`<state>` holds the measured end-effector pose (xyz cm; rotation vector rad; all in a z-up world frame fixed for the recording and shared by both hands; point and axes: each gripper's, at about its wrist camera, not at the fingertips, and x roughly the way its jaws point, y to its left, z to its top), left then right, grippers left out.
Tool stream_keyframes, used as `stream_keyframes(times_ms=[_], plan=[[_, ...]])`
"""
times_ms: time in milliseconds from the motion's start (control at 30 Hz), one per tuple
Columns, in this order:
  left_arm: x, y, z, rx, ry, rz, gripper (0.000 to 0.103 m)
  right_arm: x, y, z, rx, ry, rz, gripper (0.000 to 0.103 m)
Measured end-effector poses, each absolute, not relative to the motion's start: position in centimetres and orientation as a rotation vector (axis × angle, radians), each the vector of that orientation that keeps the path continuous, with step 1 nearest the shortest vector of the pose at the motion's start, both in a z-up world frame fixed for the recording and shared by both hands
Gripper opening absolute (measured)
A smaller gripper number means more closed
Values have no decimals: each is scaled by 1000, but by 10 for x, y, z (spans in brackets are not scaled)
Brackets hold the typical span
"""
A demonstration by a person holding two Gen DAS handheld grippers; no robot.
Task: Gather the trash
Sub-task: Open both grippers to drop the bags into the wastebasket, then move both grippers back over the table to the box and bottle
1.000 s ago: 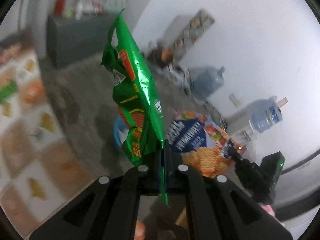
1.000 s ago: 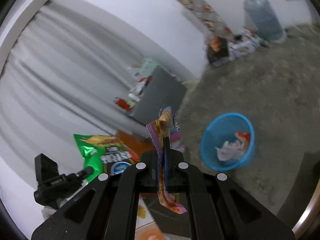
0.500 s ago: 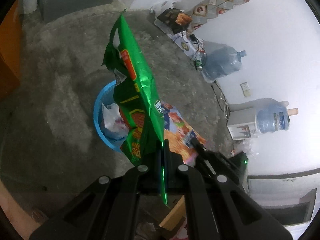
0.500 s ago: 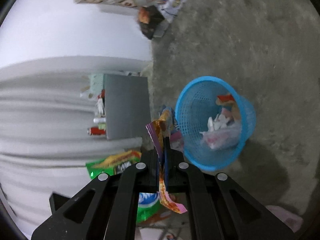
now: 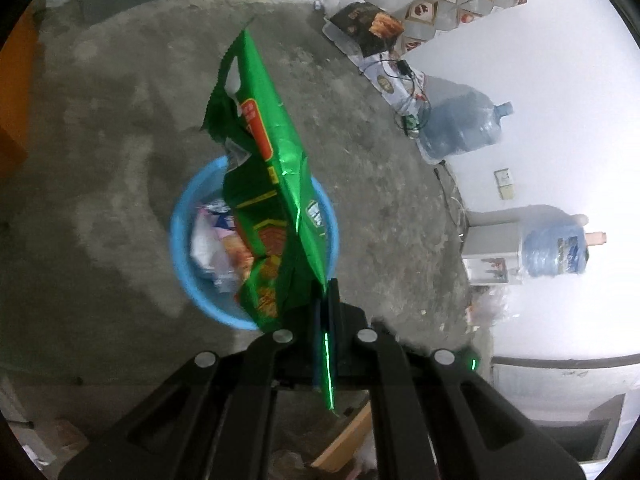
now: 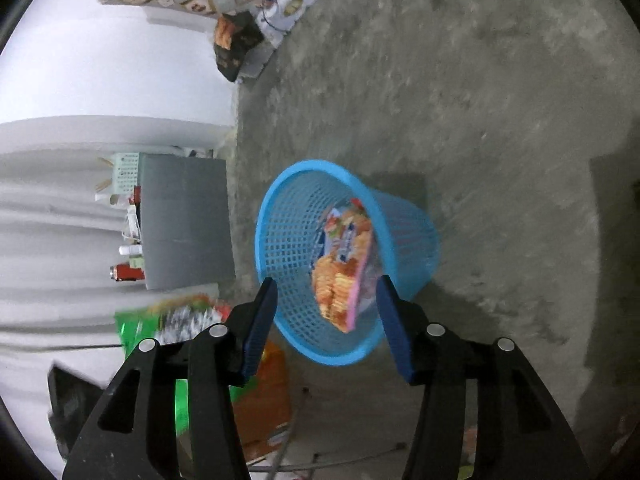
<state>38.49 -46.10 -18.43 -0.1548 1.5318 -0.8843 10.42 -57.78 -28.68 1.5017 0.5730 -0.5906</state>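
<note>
My left tool (image 5: 325,312) pinches the green snack bag (image 5: 276,200) by its bottom seam above the blue basket (image 5: 180,240): light, crinkly, slippery foil. My right tool (image 6: 326,320) is opening; its orange wrapper (image 6: 340,276) sits free over the basket.

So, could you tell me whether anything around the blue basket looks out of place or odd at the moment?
Nothing looks spilled or damaged. The blue mesh basket stands upright on the concrete floor, and an orange snack wrapper is at its mouth, clear of the opening right claw. The left claw pinches a green snack bag above it.
</note>
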Motion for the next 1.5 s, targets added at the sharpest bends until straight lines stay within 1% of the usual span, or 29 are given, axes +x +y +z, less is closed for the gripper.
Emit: stream_keyframes(times_ms=[67,133,167,267,333,433,567,767,933,1033,1100,1133,1200,1300,1500], plan=[[385,-470,-192,-260,1539,-905,14,88,-572,-284,1507,567,-595,50],[383,-477,-200,-281,1535,-876,63,73,-567,-283,1505,578,-613,50],[382,-477,-205,-260,1535,-831,66,70,-566,-285,1506,583,-618,51],[377,-466,-212,-265,1569,-787,66,56,-559,-286,1510,601,-631,50],[376,-453,-206,-279,1565,-777,66,50,-553,-286,1513,604,-630,50],[375,-429,-180,-286,1513,-789,66,45,-545,-282,1511,611,-610,50],[368,-394,-131,-288,1434,-829,66,48,-537,-270,1502,602,-563,50],[344,-323,-57,-305,1316,-886,66,50,-519,-222,1377,609,-500,50],[305,-245,5,-290,1158,-924,66,57,-487,-157,1121,627,-456,50],[277,-174,40,-300,1023,-909,69,61,-459,-121,959,634,-419,56],[261,-132,55,-299,930,-859,72,63,-436,-99,844,633,-394,65],[251,-110,62,-301,882,-828,74,64,-421,-87,775,630,-382,67],[228,-60,72,-305,786,-744,77,67,-394,-70,661,624,-366,80],[193,7,81,-317,685,-621,83,75,-364,-54,545,611,-339,92],[129,118,87,-356,548,-393,89,99,-303,-25,377,586,-175,95]])
